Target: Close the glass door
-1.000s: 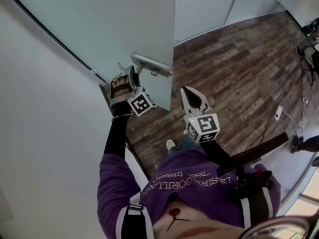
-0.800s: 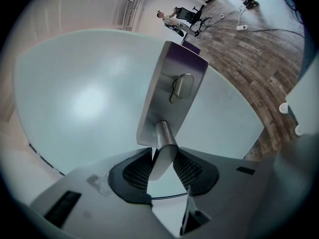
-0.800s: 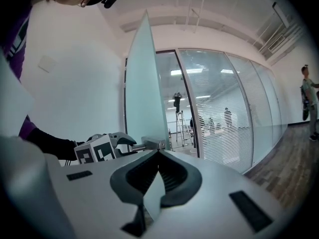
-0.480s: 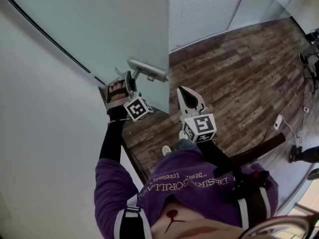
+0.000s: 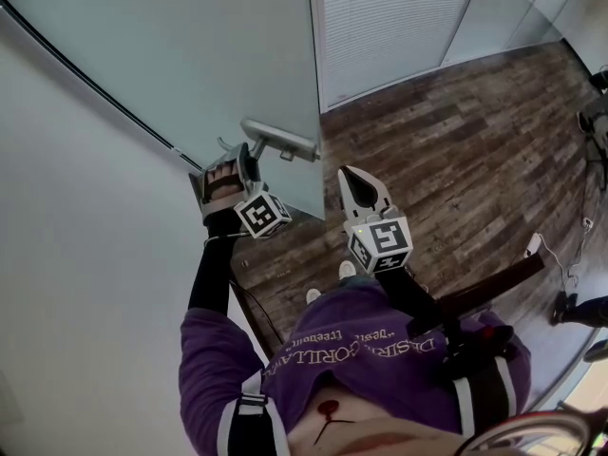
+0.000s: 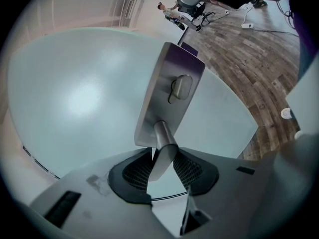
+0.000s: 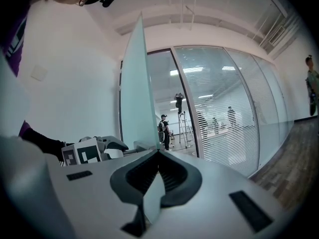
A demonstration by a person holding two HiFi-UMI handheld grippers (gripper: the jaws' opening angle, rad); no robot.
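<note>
The frosted glass door point(image 5: 218, 55) stands ajar, its free edge pointing at me. My left gripper point(image 5: 245, 153) is shut on the door's metal lever handle point(image 5: 280, 141). In the left gripper view the lever point(image 6: 160, 151) sits pinched between the ribbed pads point(image 6: 135, 171), with the handle's plate point(image 6: 169, 91) above it on the glass point(image 6: 75, 98). My right gripper point(image 5: 350, 175) hangs in the air just right of the door's edge, shut, holding nothing. In the right gripper view its tips point(image 7: 158, 154) meet, and the door point(image 7: 137, 93) shows edge-on straight ahead.
A white wall point(image 5: 85, 283) runs along the left of the door. Wood-plank floor point(image 5: 446, 150) spreads to the right, and a glass partition with blinds point(image 5: 389, 22) lies beyond. Cables and gear point(image 5: 570, 226) lie at the far right. People and a ladder point(image 7: 182, 118) show behind the partition.
The door's edge and handle have shifted left and a little down in the head view. My left gripper moved with the handle, still shut on it, and the right gripper drifted alongside.
</note>
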